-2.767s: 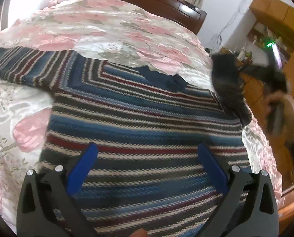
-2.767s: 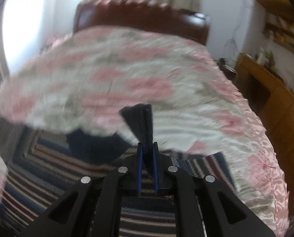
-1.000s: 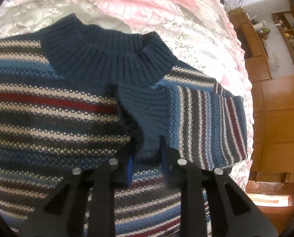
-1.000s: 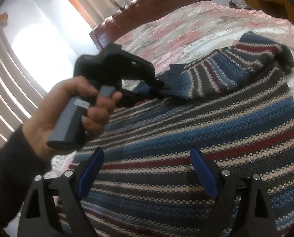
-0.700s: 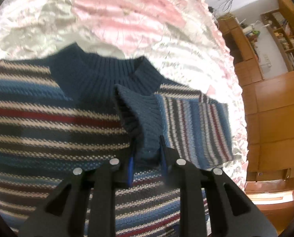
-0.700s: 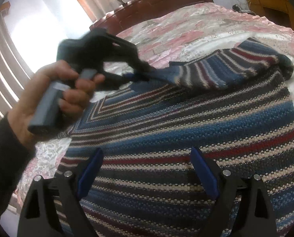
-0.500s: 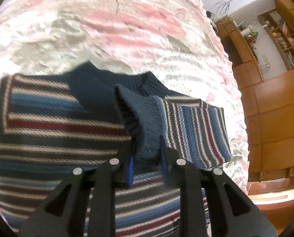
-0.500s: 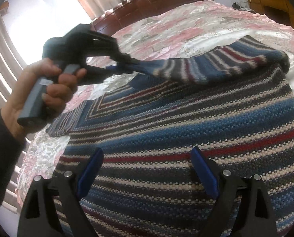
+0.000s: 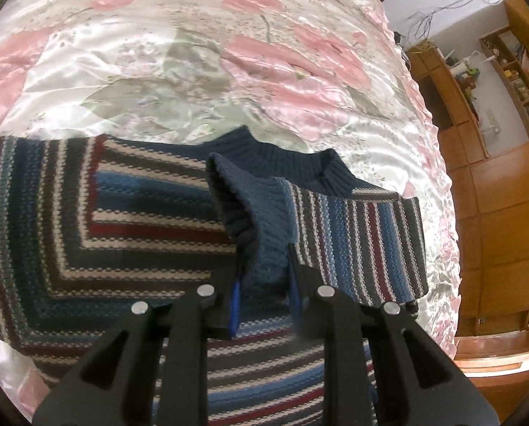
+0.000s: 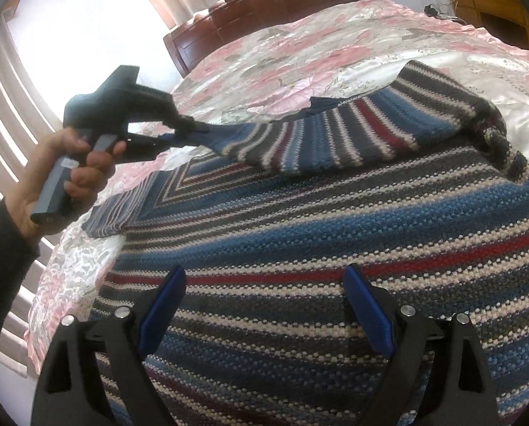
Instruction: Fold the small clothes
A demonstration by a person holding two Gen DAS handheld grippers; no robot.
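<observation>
**Now: sleeve cuff pinched and drawn across the sweater**

Here the striped knit sweater [image 10: 335, 234] lies flat on the pink floral bedspread [image 9: 200, 56], its navy ribbed collar [image 9: 285, 156] toward the wooden headboard [image 10: 282, 3]. The left gripper [image 9: 264, 284] is clamped tight on the navy cuff [image 9: 264, 220] of the sleeve [image 10: 353, 138], which hangs lifted across the sweater's chest. A hand [image 10: 69, 174] in a dark cuffed sleeve grips that tool's handle. The right gripper [image 10: 264, 305] hovers above the sweater's lower body, blue pads spread wide, holding nothing. The other sleeve [image 10: 122, 209] lies flat on the bedspread.
</observation>
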